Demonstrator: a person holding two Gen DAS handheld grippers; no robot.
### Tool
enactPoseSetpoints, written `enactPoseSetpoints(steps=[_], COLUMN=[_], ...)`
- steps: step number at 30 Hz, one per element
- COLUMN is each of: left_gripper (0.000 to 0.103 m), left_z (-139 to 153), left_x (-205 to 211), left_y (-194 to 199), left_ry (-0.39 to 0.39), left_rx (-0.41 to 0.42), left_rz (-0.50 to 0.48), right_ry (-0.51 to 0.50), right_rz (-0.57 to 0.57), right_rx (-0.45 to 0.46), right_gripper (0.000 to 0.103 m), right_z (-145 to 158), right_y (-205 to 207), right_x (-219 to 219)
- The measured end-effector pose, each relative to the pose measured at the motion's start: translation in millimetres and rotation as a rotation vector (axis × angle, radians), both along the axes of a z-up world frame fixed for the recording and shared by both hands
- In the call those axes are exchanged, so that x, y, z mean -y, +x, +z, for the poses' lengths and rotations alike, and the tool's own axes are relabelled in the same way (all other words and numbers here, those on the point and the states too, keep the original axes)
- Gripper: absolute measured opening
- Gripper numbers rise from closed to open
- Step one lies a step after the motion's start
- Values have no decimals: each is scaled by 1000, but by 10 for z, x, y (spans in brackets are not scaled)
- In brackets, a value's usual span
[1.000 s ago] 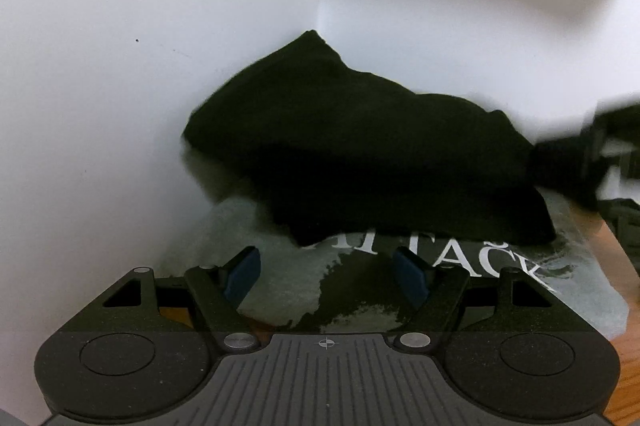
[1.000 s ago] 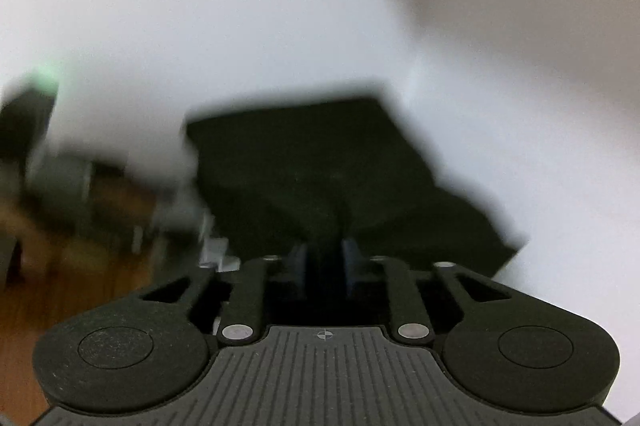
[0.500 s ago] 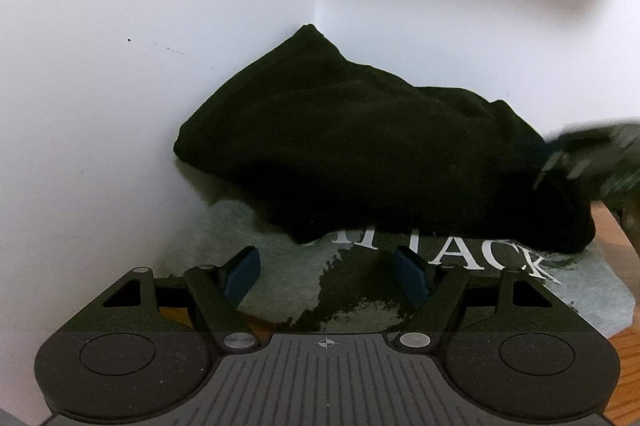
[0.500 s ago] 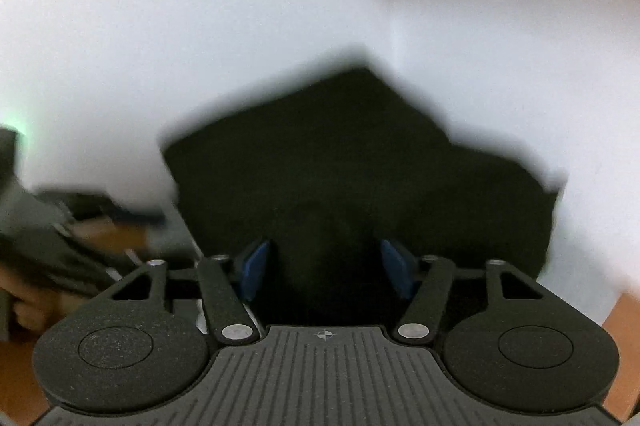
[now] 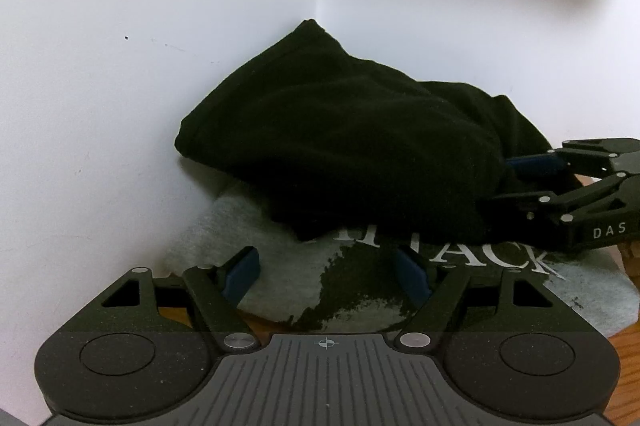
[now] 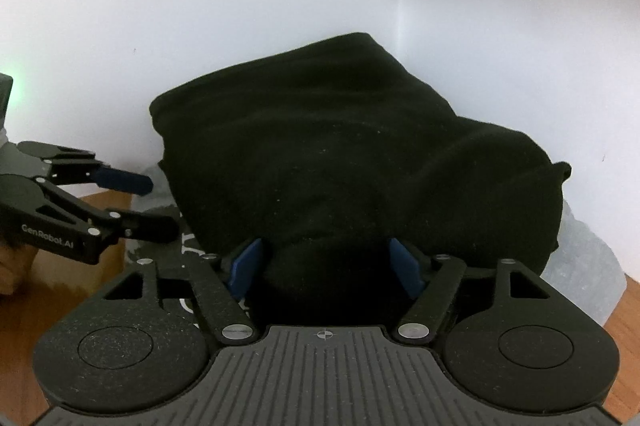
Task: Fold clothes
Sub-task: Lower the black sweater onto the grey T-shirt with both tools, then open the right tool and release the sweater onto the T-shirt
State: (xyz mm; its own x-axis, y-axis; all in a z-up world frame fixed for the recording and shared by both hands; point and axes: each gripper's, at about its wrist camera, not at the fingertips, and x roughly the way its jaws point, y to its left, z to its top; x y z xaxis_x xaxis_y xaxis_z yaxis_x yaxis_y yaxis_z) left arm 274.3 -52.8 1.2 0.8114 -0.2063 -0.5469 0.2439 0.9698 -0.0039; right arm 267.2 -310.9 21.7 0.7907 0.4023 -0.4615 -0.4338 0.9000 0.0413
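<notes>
A folded black garment [image 5: 344,146] lies on top of a grey printed T-shirt [image 5: 280,250] with white lettering, tucked into a white wall corner. My left gripper [image 5: 328,268] stands open low over the grey shirt's near edge, just short of the black garment. Seen from the right wrist view, it [image 6: 160,204] sits at the pile's left side. My right gripper [image 6: 326,262] is open, with a bulge of the black garment [image 6: 320,146] between its blue pads [image 6: 248,262]. In the left wrist view it [image 5: 512,182] reaches the garment's right end.
White walls [image 5: 120,66] meet in a corner right behind the pile. The wooden table [image 6: 60,306] shows to the left and right of the clothes. A hand [image 5: 630,258] holds the right gripper at the frame edge.
My right gripper, shut on the black garment a second ago, has opened and pushed in closer. The black garment has settled onto the grey shirt. My left gripper has barely moved.
</notes>
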Motion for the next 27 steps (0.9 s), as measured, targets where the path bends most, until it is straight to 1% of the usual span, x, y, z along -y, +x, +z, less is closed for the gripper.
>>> enactPoseSetpoints(steps=[10,13,17,19,20,21,22,23,24,27], left_gripper=[79,79,79,79,79,79,79,79,79,79], left_z=[2,3,-3,-6,-7,-8,-10,-11,-15,-20], left_x=[21,25,25,24,23,22,21,23,27,33], left_y=[-8,11,38,48,53,54,55,57,60,60], left_ry=[7,11,8,6,6,5,5,6,8,13], left_rx=[2,-3,-15,-20,-22,-23,-24,-25,-26,-26], left_rz=[1,-1,-3,-3,-3,-3,-3,-3,-2,-1], right_ry=[146,266,354,406,417,410,401,426,456,545], right_rz=[-195,-300,-298,-271,-255,-250,-247,-239,-232,-207], right_rx=[-3,-108,-170,-171,-177,-168,-158,-143,-127,-80], right_gripper=[70,70,75,76,76,70,59,28,17,9], right_z=[314,153,-6,-29,-38,-39,-38,33,114,355], right_y=[449,703,824,839,860,862,861,810,751,575], right_x=[619,981,1114,1097,1073,1041,1007,1036,1072,1182])
